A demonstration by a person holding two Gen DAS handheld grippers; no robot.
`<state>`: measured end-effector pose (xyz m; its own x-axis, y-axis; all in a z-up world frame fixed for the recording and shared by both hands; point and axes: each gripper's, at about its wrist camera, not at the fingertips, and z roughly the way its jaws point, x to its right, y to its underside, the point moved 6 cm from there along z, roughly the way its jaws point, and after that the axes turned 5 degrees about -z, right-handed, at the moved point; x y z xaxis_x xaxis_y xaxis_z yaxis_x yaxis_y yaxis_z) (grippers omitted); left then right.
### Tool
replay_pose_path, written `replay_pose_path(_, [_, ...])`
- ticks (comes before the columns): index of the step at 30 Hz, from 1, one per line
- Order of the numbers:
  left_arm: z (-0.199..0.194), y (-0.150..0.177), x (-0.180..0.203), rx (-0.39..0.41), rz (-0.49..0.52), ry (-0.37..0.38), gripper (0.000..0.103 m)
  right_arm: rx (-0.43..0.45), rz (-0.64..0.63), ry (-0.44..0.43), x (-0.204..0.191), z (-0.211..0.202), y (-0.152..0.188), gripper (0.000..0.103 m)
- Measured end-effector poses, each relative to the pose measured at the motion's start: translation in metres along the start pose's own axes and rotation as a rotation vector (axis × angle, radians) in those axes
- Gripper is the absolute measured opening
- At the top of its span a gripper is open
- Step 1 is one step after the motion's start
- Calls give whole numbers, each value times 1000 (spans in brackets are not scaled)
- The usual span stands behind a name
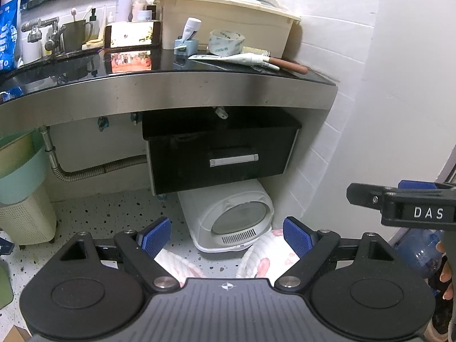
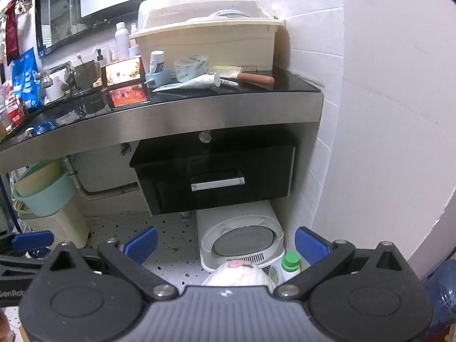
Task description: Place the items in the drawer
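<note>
A black drawer [image 1: 219,154] with a silver handle [image 1: 233,160] hangs shut under the counter [image 1: 171,91]; it also shows in the right wrist view [image 2: 216,176]. On the counter's right end lie a tape roll [image 1: 227,42], a toothpaste tube [image 1: 239,57] and a brown-handled brush [image 1: 285,63]; the right wrist view shows the tape roll [image 2: 190,67], the tube [image 2: 196,81] and the brush [image 2: 250,78]. My left gripper [image 1: 226,236] is open and empty, well in front of the drawer. My right gripper [image 2: 226,242] is open and empty, also back from it.
A white round-fronted appliance [image 1: 233,222] stands on the floor under the drawer. A cream bin [image 1: 225,22], a phone [image 1: 132,34] and bottles stand on the counter. A green basin [image 2: 42,193] hangs left. The white tiled wall [image 2: 370,114] is on the right.
</note>
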<state>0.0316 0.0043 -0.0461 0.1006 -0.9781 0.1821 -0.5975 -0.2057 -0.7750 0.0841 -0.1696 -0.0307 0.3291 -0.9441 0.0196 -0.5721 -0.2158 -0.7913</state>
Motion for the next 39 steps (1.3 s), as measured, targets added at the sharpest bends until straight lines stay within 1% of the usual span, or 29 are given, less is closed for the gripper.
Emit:
replay_pose_path(6, [-4, -1, 2, 8, 0, -1, 86, -1, 5, -5, -4, 2, 2, 103])
replay_pose_path(7, [-5, -1, 2, 9, -3, -3, 87, -1, 5, -5, -5, 2, 2, 103])
replay_pose_path(8, [-6, -1, 2, 11, -5, -5, 92, -1, 6, -5, -5, 1, 2, 103])
replay_pose_path(9, [-7, -1, 3, 14, -6, -7, 94, 0, 7, -5, -6, 0, 3, 103])
replay_pose_path(13, [-11, 1, 3, 21, -4, -19, 94, 3, 9, -4, -8, -3, 5, 103])
replay_pose_path(20, [-13, 6, 4, 11, -1, -22, 94, 0, 11, -5, -8, -6, 9, 103])
replay_pose_path(25, [-14, 5, 5, 14, 11, -38, 98, 0, 21, -6, -7, -8, 11, 103])
replay_pose_path(33, [-15, 5, 5, 15, 5, -21, 98, 3, 27, -6, -5, -11, 11, 103])
replay_pose_path(39, [-15, 4, 4, 16, 2, -22, 98, 4, 23, -9, -7, -11, 10, 103])
